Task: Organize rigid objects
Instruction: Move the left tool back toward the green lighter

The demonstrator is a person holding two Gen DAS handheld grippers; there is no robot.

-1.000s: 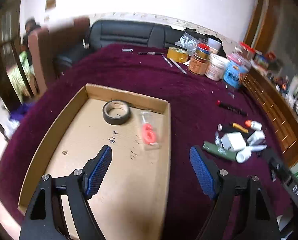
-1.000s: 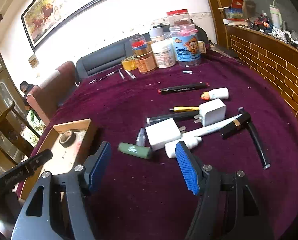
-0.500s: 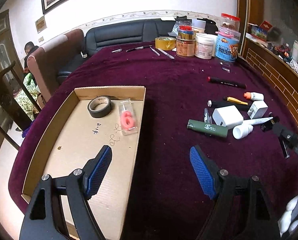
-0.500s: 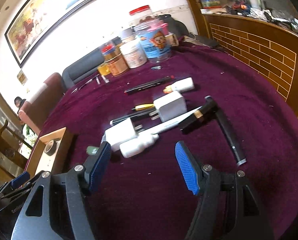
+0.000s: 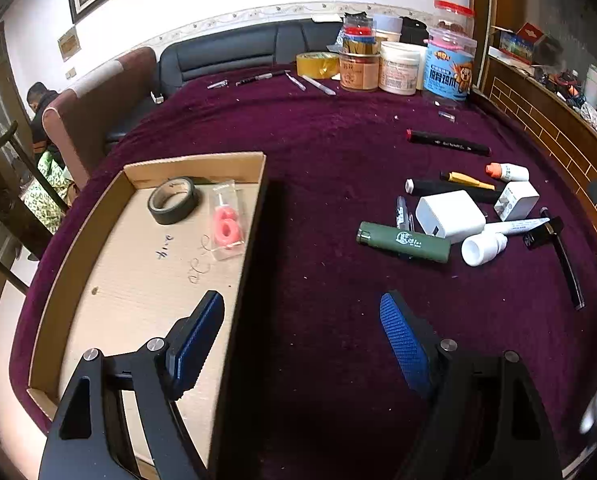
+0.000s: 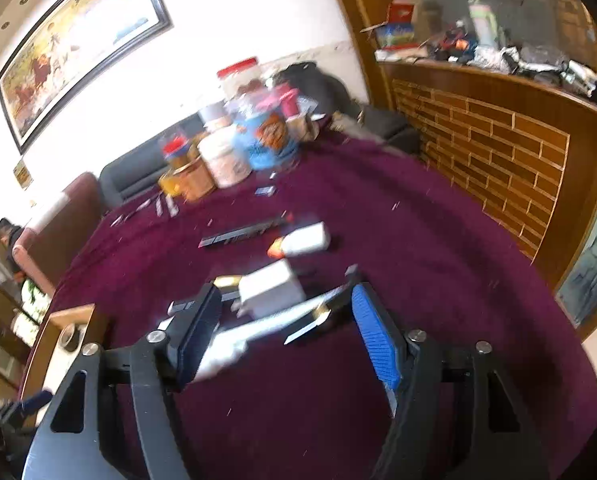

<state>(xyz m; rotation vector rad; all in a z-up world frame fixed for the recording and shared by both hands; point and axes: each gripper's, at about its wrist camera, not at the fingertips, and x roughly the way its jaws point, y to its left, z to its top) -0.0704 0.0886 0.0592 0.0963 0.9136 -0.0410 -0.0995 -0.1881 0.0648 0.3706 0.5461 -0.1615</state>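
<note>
Over the maroon tablecloth, left wrist view: left gripper spread wide, empty, beside cardboard tray holding tape roll. Right wrist view, blurred: right gripper spread, empty, above white charger. Likely mid-reach; next, straddle one item. Sofa, jars behind.

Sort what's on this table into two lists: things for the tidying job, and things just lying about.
For the job: cardboard tray already holding tape roll and pink packet; loose green tube, big white charger, white bottle, black marker.

Lying about: jars and yellow tape at the far edge, sofa, chair.
</note>
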